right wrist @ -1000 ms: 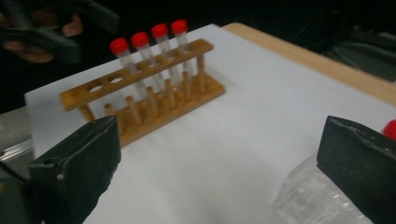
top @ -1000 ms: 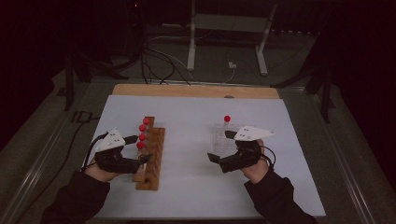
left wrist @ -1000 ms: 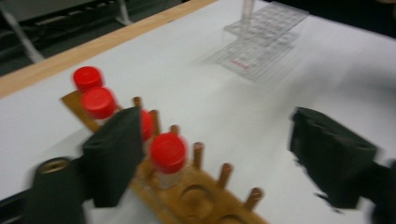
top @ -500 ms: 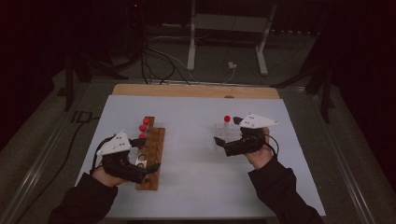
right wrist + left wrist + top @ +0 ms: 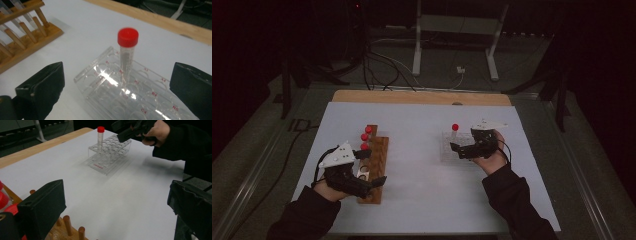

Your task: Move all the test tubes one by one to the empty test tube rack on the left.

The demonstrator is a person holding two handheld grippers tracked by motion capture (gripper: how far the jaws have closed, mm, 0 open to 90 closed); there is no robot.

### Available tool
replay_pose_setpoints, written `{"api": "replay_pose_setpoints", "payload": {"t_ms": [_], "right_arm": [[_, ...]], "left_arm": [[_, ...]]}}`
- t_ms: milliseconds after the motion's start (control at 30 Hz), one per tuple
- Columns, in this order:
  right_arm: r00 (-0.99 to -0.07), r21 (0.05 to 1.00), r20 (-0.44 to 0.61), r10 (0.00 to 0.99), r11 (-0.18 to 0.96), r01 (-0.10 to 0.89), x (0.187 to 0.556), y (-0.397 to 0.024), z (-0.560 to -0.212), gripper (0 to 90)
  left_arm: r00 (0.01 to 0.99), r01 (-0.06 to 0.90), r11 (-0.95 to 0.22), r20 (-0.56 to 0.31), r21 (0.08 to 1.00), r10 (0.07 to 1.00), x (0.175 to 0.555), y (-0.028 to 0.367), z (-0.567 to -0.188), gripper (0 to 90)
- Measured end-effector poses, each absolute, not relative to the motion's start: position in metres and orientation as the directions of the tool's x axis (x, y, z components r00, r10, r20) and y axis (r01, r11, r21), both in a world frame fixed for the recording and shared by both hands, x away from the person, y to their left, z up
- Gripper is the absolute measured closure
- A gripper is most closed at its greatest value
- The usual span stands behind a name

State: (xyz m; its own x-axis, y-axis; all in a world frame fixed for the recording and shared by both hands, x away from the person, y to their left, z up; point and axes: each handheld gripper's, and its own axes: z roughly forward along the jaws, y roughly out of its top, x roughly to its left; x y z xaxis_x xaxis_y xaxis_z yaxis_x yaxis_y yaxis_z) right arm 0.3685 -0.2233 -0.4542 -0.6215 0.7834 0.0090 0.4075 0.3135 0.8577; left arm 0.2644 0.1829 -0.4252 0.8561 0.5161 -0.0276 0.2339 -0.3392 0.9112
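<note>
My right gripper (image 5: 460, 148) has slid over the clear rack (image 5: 130, 97) — jaws wide, empty, capped tube (image 5: 127, 56) standing ahead, seated.

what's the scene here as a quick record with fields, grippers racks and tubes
surface: white sheet on a table
left gripper: open, nothing between the jaws, jaws just opened, at the near end of the wooden rack
right gripper: open, empty, over the clear rack
wooden rack: three red-capped tubes at its far end
clear rack: one red-capped tube standing upright
likely work: moving tubes from the wooden rack to the clear one
</note>
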Motion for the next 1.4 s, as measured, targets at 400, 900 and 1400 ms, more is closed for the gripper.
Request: {"api": "replay_pose_setpoints", "payload": {"t_ms": [400, 900, 1400], "right_arm": [[-0.625, 0.819, 0.025, 0.780, 0.342, 0.460, 0.376, -0.222, -0.464, 10.2], [-0.609, 0.791, -0.005, 0.793, 0.376, 0.483, 0.386, -0.220, -0.465, 48.2], [-0.612, 0.777, -0.031, 0.790, 0.404, 0.482, 0.403, -0.212, -0.464, 66.3]], "left_arm": [[0.858, 0.240, -0.342, -0.033, 0.909, 0.512, 0.265, 0.181, -0.427, 2.5], [0.859, 0.238, -0.342, -0.032, 0.909, 0.511, 0.265, 0.182, -0.427, 2.5], [0.858, 0.236, -0.344, -0.028, 0.909, 0.514, 0.265, 0.182, -0.427, 2.5]]}}
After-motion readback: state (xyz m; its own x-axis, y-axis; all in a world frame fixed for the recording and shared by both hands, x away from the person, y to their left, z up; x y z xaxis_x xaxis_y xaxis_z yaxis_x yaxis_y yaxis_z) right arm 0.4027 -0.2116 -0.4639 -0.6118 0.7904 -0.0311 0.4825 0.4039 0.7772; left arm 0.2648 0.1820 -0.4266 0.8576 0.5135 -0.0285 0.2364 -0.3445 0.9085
